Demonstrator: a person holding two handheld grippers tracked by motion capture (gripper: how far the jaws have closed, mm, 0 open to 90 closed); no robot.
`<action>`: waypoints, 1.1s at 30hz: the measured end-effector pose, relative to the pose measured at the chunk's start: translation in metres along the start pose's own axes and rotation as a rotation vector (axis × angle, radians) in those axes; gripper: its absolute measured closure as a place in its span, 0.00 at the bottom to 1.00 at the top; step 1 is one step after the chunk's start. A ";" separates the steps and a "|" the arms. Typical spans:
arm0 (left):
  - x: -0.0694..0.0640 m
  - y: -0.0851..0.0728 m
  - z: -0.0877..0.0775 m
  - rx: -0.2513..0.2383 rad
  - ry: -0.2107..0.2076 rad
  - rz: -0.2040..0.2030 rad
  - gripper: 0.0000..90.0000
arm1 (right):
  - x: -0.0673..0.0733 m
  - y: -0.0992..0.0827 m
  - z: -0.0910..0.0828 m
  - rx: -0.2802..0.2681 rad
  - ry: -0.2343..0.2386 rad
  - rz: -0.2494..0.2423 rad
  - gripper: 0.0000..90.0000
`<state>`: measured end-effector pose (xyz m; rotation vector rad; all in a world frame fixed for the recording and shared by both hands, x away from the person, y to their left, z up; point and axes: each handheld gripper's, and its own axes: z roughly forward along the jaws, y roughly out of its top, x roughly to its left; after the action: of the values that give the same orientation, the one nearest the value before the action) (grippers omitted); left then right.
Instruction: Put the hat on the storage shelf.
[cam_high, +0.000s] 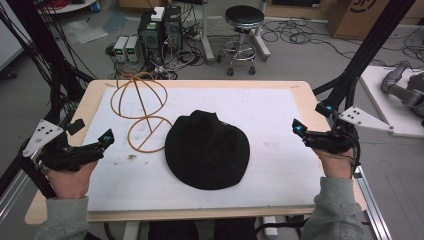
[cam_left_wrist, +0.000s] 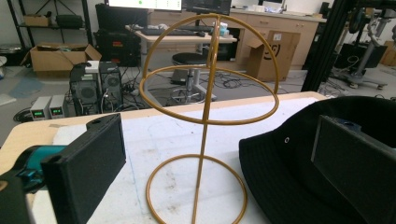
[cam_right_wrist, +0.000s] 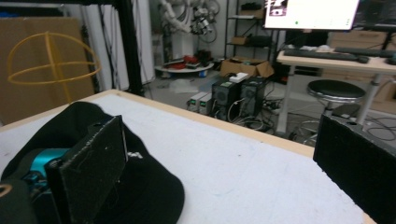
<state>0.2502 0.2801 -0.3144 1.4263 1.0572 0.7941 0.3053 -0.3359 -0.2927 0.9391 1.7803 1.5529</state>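
Note:
A black bucket hat lies flat in the middle of the white mat; it also shows at the right of the left gripper view and at the left of the right gripper view. A gold wire hat stand stands upright at the mat's back left, straight ahead of the left jaws and far left in the right gripper view. My left gripper hovers open at the table's left edge. My right gripper is open at the right edge. Nothing sits between either pair of jaws.
The wooden table ends just past the mat on every side. Black frame poles rise at both back corners. On the floor behind are computer towers, cables and a stool.

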 end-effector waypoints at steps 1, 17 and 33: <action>0.000 0.000 -0.001 0.001 0.001 -0.001 0.04 | 0.003 0.001 0.004 0.009 0.021 -0.010 0.03; 0.003 -0.007 -0.016 0.012 0.008 -0.001 0.04 | 0.028 0.012 0.044 0.056 0.157 -0.068 0.03; 0.002 -0.010 -0.029 0.019 0.011 0.002 0.04 | 0.057 0.017 0.095 0.122 0.335 -0.110 0.03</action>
<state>0.2228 0.2932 -0.3200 1.4407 1.0741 0.7966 0.3517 -0.2338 -0.2884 0.6493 2.1409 1.6174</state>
